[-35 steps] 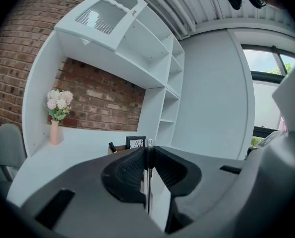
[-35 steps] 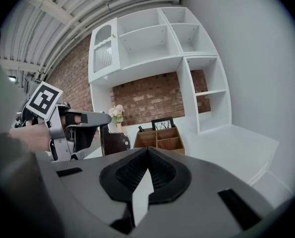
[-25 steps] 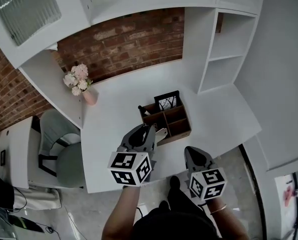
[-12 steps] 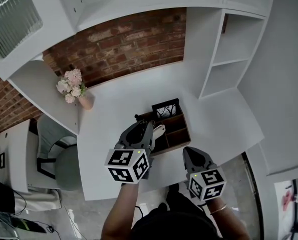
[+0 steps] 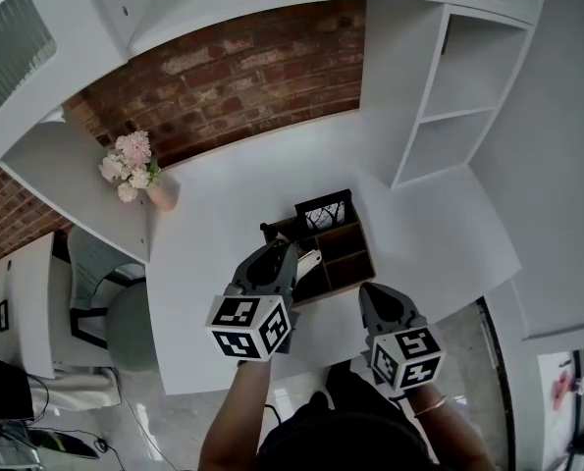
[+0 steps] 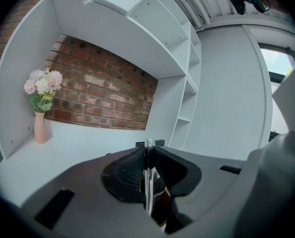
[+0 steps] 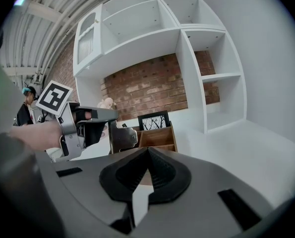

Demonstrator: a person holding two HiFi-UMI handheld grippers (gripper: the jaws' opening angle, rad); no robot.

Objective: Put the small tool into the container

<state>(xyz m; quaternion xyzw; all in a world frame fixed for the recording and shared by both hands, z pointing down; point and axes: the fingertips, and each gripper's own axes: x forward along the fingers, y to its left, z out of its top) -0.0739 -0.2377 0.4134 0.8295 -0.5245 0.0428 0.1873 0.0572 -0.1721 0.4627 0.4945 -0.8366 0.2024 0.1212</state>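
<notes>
Nearest the person, the right gripper [image 7: 146, 168] hung on the near side of the container [image 5: 367, 263], its jaws pressed together on nothing. Just ahead, the left gripper [image 5: 286, 255] was clenched on the small tool [image 7: 121, 136], a flat metal blade held at the container's near left corner and not yet inside any compartment. Pick-up looked done; lowering and release were left. Far beyond the container, to its left, a vase of flowers [image 5: 158, 196] stood before the brick wall [image 5: 242, 77].
</notes>
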